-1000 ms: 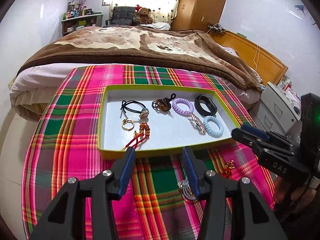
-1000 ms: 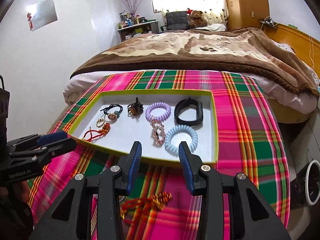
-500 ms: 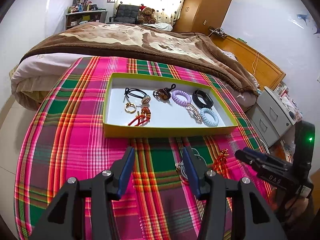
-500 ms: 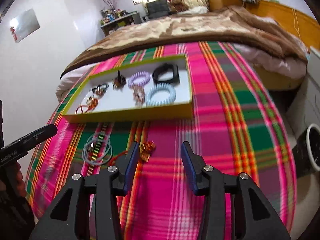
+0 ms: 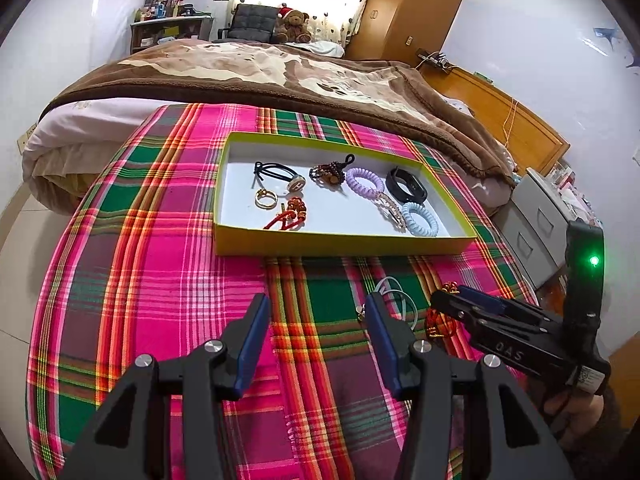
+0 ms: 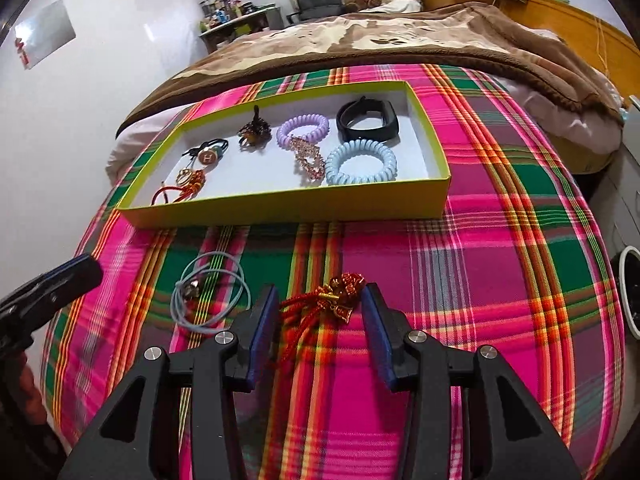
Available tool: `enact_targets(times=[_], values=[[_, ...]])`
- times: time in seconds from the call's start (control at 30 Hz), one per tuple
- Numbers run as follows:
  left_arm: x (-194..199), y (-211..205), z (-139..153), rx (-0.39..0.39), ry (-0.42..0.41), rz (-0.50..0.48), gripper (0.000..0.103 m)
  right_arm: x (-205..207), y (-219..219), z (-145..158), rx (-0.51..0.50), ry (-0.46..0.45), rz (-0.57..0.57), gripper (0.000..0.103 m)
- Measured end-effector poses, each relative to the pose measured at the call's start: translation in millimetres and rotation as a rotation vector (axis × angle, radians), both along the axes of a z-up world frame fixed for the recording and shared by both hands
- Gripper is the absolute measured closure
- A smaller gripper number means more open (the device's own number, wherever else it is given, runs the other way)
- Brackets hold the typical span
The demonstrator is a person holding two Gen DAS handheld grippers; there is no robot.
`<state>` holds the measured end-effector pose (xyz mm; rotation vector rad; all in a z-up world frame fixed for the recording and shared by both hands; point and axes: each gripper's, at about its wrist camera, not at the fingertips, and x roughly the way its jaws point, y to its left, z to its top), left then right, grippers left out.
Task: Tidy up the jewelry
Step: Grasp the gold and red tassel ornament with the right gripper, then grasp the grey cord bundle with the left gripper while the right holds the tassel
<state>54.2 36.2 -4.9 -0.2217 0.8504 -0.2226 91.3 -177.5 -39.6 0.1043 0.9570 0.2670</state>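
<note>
Right wrist view puts my right gripper (image 6: 318,304) low over the plaid cloth (image 6: 500,280), its jaws standing wide with the red knotted cord (image 6: 332,300) lying between them. The pads are not pressing on it; the cord lies loose on the cloth, its gold ornament toward the far end of the gap. The right figure jumped early in the last second and then held, so I read the jaws as having just been opening, with the cord between them but ungripped.

My left gripper (image 5: 316,320) is also wide open and holds nothing, hovering over bare cloth near the front of the table. Just right of its right finger lies the pale blue hoop bracelet (image 6: 210,292), left of the red cord and apart from it.

I judge the step in hand to be picking up the red cord to move it into the tray. The next move calls for settling a little lower and closing on the bunched knot rather than the loose strands, which could slip out.

The yellow-green tray (image 6: 288,208) sits farther away on the cloth. In it: a black hair tie with a round charm (image 5: 294,184), a gold ring (image 5: 266,199), another red cord piece (image 5: 290,214), a dark beaded piece (image 5: 328,172), a purple coil tie (image 6: 303,128), a sparkly clip (image 6: 308,160), a blue coil tie (image 6: 361,162) and a black band (image 6: 368,120). The near right corner of the tray looks free.
</note>
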Motion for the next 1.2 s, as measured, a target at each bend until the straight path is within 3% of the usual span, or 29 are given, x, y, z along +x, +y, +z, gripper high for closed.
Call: enact_targets(times=[0.23, 0.3, 0.5, 1.2], values=[[0.4, 0.5, -3.1, -0.014, 0.007, -0.005, 0.052, 1.4, 6.2, -1.4, -0.040, -0.034, -0.010, 0.061], [0.2, 0.8, -3.5, -0.013, 0.008, -0.003, 0.052, 0.4, 9.0, -2.4, -0.075, -0.047, -0.019, 0.071], [0.8, 1.2, -4.1, -0.012, 0.013, -0.008, 0.052, -1.1, -1.5, -3.3, -0.045, -0.045, -0.029, 0.086], [18.1, -45.5, -21.8, 0.041, 0.072, -0.089, 0.052, -20.4, -43.8, 22.6, 0.034, -0.104, -0.062, 0.088]])
